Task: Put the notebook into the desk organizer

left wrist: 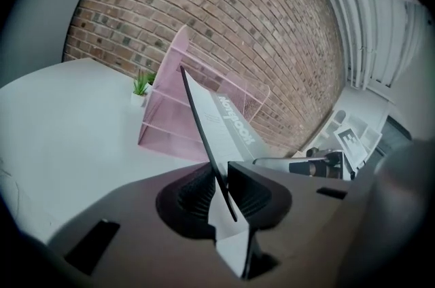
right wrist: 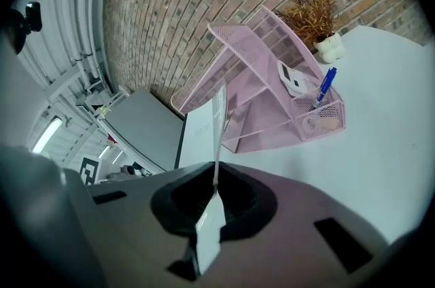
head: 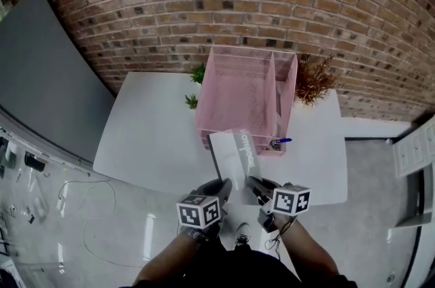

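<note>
A white notebook [head: 231, 154] with a dark cover edge hangs tilted above the white table's [head: 149, 137] front part, just before the pink mesh desk organizer [head: 234, 96]. My left gripper [head: 221, 186] is shut on its near left corner, and my right gripper [head: 257, 186] is shut on its near right edge. In the left gripper view the notebook [left wrist: 228, 123] rises from between the jaws of the gripper [left wrist: 221, 188] toward the organizer [left wrist: 166, 110]. In the right gripper view a thin edge of the notebook [right wrist: 200, 134] stands pinched in the gripper [right wrist: 215, 188], with the organizer [right wrist: 265, 76] behind.
A blue pen [head: 282, 141] stands in the organizer's small front-right cup, with a white device [right wrist: 293, 79] in the slot behind. A dried brown plant [head: 314, 79] sits right of the organizer, small green plants [head: 197, 74] at its left. A brick wall backs the table.
</note>
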A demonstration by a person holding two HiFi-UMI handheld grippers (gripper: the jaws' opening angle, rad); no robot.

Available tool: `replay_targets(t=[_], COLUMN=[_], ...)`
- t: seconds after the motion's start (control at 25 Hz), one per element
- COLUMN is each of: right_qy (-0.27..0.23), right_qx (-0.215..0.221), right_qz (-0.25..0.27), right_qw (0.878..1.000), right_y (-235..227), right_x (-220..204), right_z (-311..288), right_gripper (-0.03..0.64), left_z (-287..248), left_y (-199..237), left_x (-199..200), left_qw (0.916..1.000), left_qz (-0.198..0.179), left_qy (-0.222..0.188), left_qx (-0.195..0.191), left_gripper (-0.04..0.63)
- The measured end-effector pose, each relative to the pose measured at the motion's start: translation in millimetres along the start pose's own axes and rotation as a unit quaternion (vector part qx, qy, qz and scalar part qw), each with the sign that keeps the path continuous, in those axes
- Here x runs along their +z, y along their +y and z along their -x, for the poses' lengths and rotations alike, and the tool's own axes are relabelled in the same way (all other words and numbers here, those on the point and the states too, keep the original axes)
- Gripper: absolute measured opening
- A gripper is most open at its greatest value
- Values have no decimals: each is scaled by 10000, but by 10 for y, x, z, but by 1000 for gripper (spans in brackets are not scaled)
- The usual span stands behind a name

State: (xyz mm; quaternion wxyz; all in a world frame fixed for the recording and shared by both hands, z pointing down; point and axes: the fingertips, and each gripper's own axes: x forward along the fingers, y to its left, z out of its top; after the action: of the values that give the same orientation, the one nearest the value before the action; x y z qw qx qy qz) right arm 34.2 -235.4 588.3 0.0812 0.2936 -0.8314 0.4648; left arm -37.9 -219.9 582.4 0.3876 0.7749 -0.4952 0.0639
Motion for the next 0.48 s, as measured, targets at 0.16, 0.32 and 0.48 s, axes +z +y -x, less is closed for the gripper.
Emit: replay_targets(t=[0.16, 0.32, 0.48], right_qy=[-252, -446, -597], right_qx=[-119, -217, -311], right_qz=[-266, -366, -422], right_qw=[9993, 9981, 9968], right_y=[-19, -17, -12], right_x=[106, 239, 345], right_z=[-74, -178, -284], right_gripper=[15, 14, 14], left_z=[-90, -158, -215], left_y=[70, 164, 293], left_x=[131, 274, 391], left_qw=[9995, 9987, 9979], left_qz=[-188, -319, -438], left_qy=[148, 157, 243], left_qx=[-219, -351, -400], left_gripper=[66, 74, 100])
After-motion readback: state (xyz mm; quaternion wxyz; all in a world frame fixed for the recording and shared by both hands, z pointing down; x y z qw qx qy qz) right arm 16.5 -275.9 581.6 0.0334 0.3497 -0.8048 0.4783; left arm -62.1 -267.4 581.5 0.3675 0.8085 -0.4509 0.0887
